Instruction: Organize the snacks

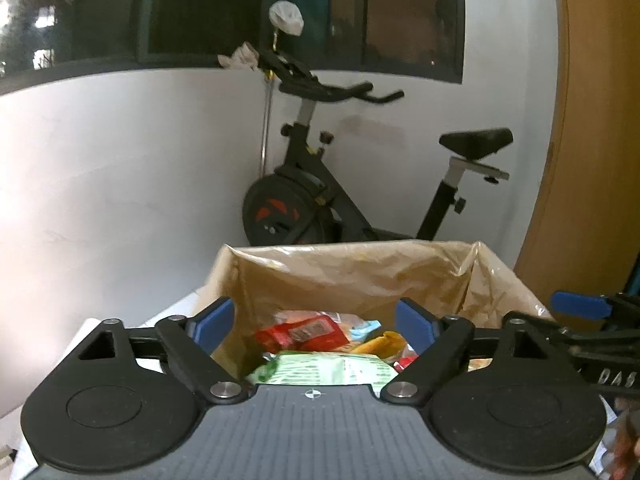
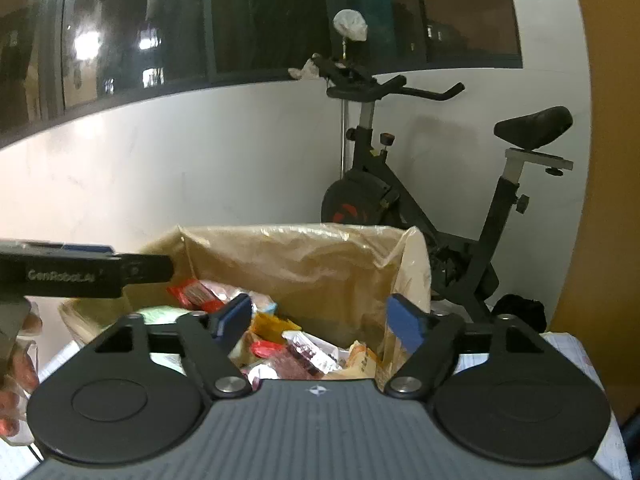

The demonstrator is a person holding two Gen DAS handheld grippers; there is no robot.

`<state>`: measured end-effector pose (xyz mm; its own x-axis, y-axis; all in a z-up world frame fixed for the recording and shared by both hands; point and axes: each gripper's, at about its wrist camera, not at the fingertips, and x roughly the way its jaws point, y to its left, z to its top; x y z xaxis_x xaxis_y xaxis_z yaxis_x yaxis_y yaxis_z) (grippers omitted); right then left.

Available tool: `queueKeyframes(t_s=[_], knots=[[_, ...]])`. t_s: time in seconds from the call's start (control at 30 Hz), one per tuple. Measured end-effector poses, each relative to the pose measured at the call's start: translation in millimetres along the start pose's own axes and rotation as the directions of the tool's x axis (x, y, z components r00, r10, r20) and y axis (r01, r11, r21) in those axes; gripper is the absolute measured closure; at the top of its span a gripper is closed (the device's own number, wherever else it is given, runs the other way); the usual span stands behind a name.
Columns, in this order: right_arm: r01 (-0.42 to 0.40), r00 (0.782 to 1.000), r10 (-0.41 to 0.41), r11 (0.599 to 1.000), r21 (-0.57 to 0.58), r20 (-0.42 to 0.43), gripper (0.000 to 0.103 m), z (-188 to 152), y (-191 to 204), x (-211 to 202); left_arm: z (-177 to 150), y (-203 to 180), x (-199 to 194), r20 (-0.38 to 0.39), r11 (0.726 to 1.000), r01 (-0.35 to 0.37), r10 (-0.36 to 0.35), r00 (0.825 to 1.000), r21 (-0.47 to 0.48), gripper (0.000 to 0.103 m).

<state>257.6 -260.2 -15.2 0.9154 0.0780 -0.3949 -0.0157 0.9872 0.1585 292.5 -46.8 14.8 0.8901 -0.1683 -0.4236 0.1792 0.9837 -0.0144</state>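
Snacks fill the bottom of a cardboard box (image 1: pixel 360 276) lined with a clear plastic bag (image 2: pixel 408 264), which stands on the worktop (image 2: pixel 572 348) in front of both tongs. From the left wrist view, a red packet (image 1: pixel 304 332) lies at the back of the pile, a green-and-white packet (image 1: pixel 324 370) sits nearest the camera, and a yellow wrapper (image 1: pixel 380 342) shows to the right of the red one. The left tongs (image 1: pixel 316 326) are spread apart above the box, holding nothing. From the right wrist view, the right tongs (image 2: pixel 320 320) are likewise apart and hold nothing, poised over a yellow packet (image 2: pixel 274 326), a silver-edged maroon packet (image 2: pixel 308 350) and a small red wrapper (image 2: pixel 266 348). Behind the box, an exercise bike (image 1: pixel 320 196) stands against the white wall (image 1: pixel 120 184), beneath a dark window (image 2: pixel 240 20).
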Motion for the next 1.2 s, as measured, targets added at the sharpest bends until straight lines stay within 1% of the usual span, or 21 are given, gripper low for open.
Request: queueKeyframes(t_s=[0.07,0.13,0.2,0.23,0.3,0.43,0.53,0.73,0.87,1.0,1.13,1.2], knots=[[0.019,1.0,-0.019,1.0,0.014,0.018,0.016,5,2,-13,0,2,-17,0.025,0.999,-0.035,0.035,0.999,0.014,0.01],[0.047,0.998,-0.048,0.999,0.025,0.047,0.011,9,6,-28,0,5,-29,0.034,0.998,-0.063,0.062,0.998,0.026,0.008],[0.057,0.995,-0.061,0.998,0.04,0.083,0.002,12,9,-44,-1,8,-42,0.033,0.997,-0.075,0.074,0.997,0.032,0.008],[0.059,0.993,-0.063,0.997,0.044,0.099,0.0,13,11,-52,-1,9,-49,0.033,0.996,-0.081,0.08,0.996,0.036,0.008],[0.057,0.991,-0.063,0.997,0.052,0.116,0.0,13,16,-68,-1,10,-64,0.042,0.994,-0.103,0.101,0.994,0.043,0.008],[0.096,0.988,-0.103,0.993,0.066,0.114,0.0,15,26,-93,-4,11,-92,0.07,0.991,-0.131,0.129,0.989,0.029,0.008],[0.09,0.991,-0.096,0.994,0.069,0.09,0.0,15,34,-111,-5,11,-113,0.098,0.992,-0.123,0.119,0.988,0.033,0.008],[0.088,0.993,-0.092,0.994,0.058,0.07,0.0,12,53,-145,-13,3,-147,0.125,0.986,-0.135,0.122,0.985,0.099,0.008],[0.062,0.996,-0.067,0.995,0.08,0.059,0.0,10,59,-164,-15,0,-168,0.146,0.986,-0.135,0.119,0.982,0.1,0.008],[0.072,0.996,-0.075,0.996,0.057,0.049,0.0,9,66,-175,-16,-2,-179,0.158,0.988,-0.126,0.111,0.981,0.093,0.008],[0.071,0.996,-0.073,0.997,0.042,0.052,0.0,10,71,-180,-14,2,-179,0.157,0.992,-0.11,0.098,0.983,0.069,0.008],[0.061,0.996,-0.064,0.997,0.045,0.055,0.0,10,72,-182,-13,3,-178,0.153,0.991,-0.113,0.101,0.983,0.067,0.008]])
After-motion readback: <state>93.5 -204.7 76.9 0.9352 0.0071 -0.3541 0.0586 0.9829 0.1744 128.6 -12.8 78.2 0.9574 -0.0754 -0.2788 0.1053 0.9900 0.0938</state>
